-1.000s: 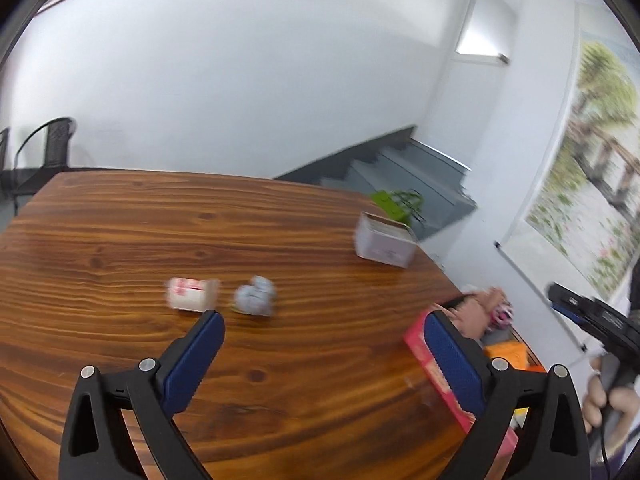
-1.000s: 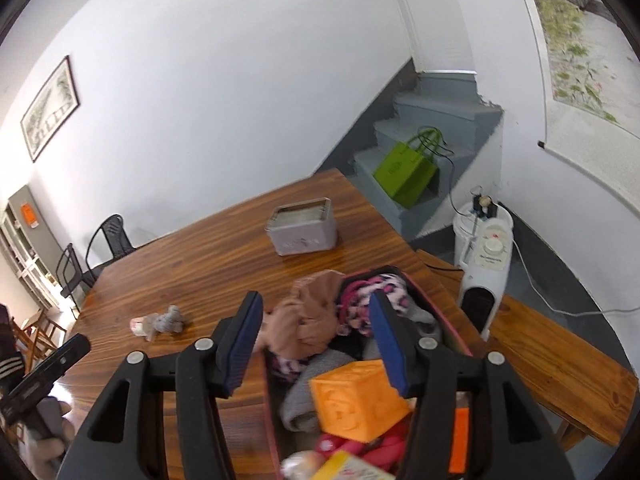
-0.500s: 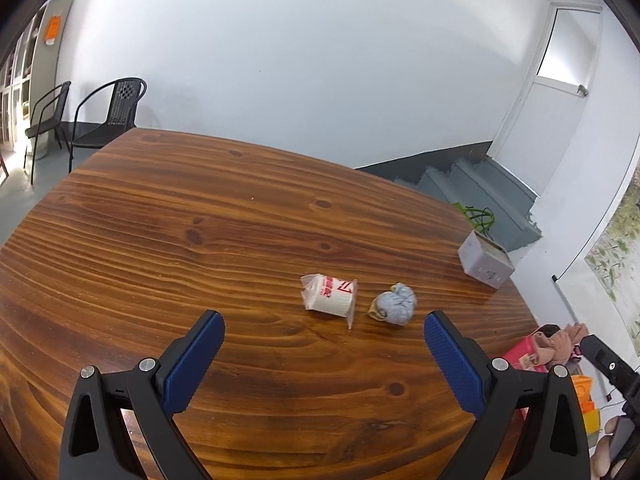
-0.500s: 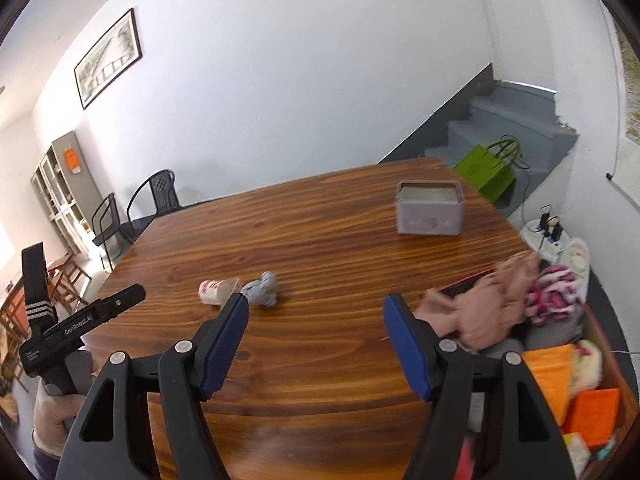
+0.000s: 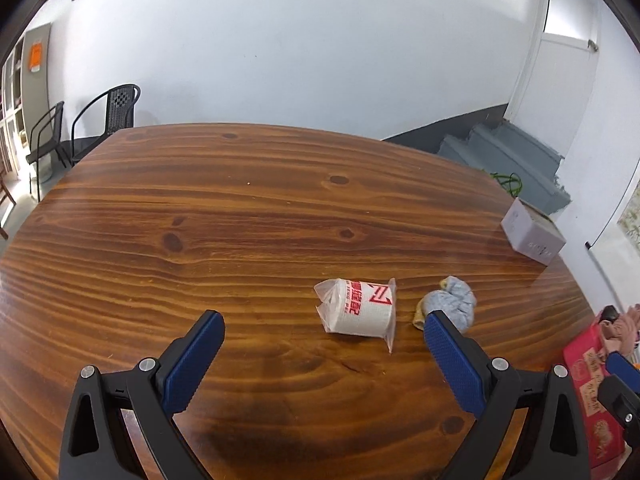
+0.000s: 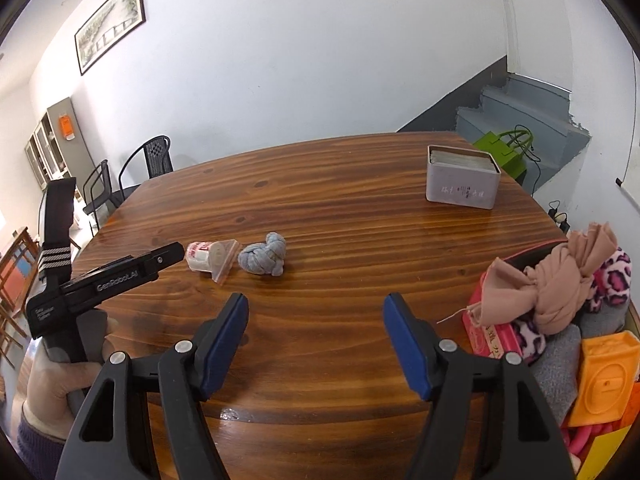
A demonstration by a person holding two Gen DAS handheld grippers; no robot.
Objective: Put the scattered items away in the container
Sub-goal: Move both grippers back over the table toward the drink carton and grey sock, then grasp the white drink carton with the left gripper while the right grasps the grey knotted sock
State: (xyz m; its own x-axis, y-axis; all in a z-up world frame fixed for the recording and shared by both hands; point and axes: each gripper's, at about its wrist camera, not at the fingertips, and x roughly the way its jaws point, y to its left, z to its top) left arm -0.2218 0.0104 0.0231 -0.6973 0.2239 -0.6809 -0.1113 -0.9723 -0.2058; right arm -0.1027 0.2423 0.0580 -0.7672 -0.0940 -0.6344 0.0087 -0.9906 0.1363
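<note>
As seen from left wrist: left gripper (image 5: 324, 338) wide open, empty; wrapped tissue roll (image 5: 360, 307) just past the tips, right of centre frame, long axis sideways, blue knotted cloth (image 5: 452, 306) touching right pad's tip. From right wrist: right gripper (image 6: 316, 320) open, empty; roll (image 6: 210, 258) and cloth (image 6: 264, 258) upper left, well apart, so left nearer; container (image 6: 490, 336) at right edge.

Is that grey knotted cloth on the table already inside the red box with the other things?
No, the grey knotted cloth lies on the bare wooden table beside a wrapped paper roll, well apart from the red box.

Wooden table (image 6: 360, 240) bearing a wrapped paper roll (image 5: 360, 307) just beside a knotted blue-grey cloth (image 5: 452, 306), with a grey tin (image 6: 462, 183) well apart.
</note>
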